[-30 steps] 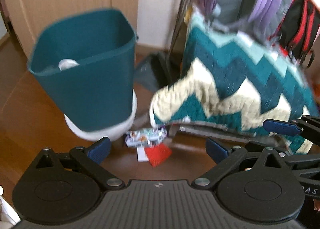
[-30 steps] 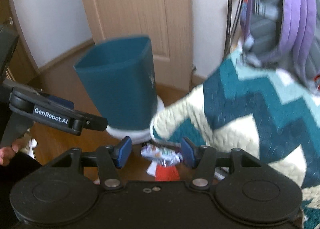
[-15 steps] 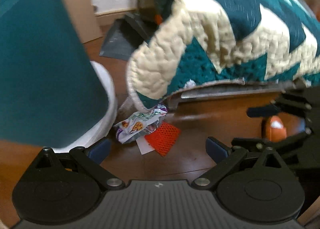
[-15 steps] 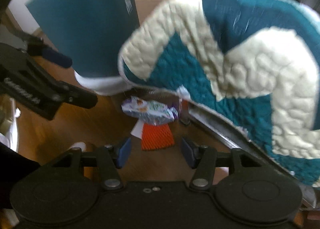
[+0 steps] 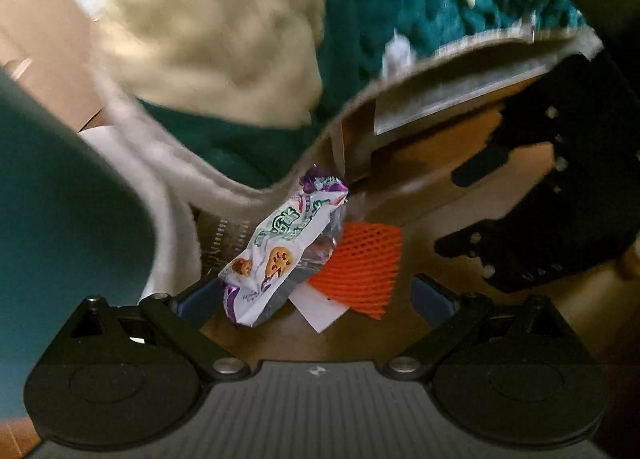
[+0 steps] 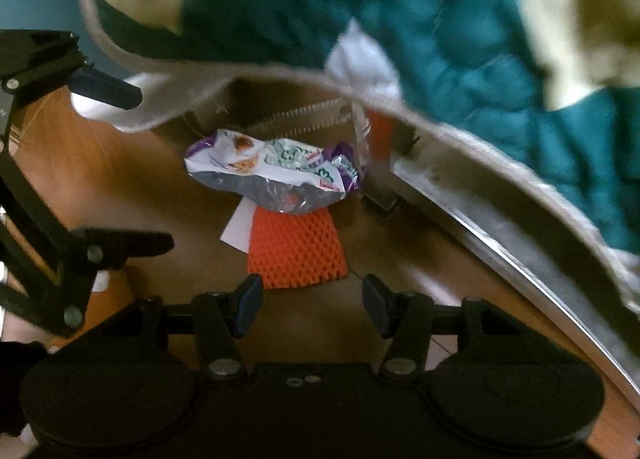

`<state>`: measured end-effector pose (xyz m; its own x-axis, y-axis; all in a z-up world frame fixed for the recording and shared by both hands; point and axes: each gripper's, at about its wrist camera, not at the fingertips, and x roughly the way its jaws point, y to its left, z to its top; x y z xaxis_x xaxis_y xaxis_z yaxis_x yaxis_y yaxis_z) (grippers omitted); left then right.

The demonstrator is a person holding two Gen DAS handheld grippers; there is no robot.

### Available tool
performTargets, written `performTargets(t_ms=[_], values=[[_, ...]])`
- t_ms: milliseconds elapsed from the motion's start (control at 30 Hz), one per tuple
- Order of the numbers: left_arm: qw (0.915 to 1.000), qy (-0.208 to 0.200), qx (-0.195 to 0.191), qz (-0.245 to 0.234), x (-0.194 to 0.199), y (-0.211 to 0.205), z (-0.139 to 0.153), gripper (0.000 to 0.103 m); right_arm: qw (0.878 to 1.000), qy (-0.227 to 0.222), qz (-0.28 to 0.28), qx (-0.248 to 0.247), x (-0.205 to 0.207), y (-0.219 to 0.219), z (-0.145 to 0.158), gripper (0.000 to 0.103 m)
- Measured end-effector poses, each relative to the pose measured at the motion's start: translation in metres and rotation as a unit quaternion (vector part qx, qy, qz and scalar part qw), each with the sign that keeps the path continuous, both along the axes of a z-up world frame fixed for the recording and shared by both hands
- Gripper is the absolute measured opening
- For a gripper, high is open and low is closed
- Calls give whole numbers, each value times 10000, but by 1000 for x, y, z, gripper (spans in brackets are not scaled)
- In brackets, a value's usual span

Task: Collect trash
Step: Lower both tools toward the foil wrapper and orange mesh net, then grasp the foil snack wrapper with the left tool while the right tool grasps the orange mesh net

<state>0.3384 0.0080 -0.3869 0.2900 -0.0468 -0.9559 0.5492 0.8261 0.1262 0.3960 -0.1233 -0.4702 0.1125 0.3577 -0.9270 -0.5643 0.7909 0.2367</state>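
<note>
Your left gripper (image 5: 308,299) and right gripper (image 6: 312,305) both hung spread, apparently empty, with the snack wrapper (image 5: 280,255) and orange mesh (image 6: 296,251) just ahead.

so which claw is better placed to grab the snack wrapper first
Left, probably. The snack wrapper already lies partly between the open left claw fingers, while the open right claw faces the orange mesh, with the wrapper farther beyond it.

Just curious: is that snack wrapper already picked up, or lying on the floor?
On the floor: the snack wrapper lies atop orange foam netting, untouched.
</note>
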Motion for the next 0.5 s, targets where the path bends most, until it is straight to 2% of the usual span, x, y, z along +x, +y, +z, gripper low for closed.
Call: performTargets(t_ms=[67, 167, 267, 400, 500], values=[[9994, -79, 183, -294, 0, -3, -18, 99, 9999, 24, 110, -30, 6, 7, -16, 54], [9965, -138, 421, -705, 0, -6, -43, 89, 9996, 64, 274, -64, 14, 16, -36, 54], [9934, -169, 667, -912, 0, -9, -68, 78, 9992, 130, 371, -96, 20, 25, -56, 54], [9883, -283, 1025, -1098, -1, -13, -93, 66, 9979, 162, 613, -114, 21, 36, -72, 54], [9892, -231, 1077, -963, 4, -9, -104, 64, 9977, 154, 636, -164, 22, 43, -82, 54]])
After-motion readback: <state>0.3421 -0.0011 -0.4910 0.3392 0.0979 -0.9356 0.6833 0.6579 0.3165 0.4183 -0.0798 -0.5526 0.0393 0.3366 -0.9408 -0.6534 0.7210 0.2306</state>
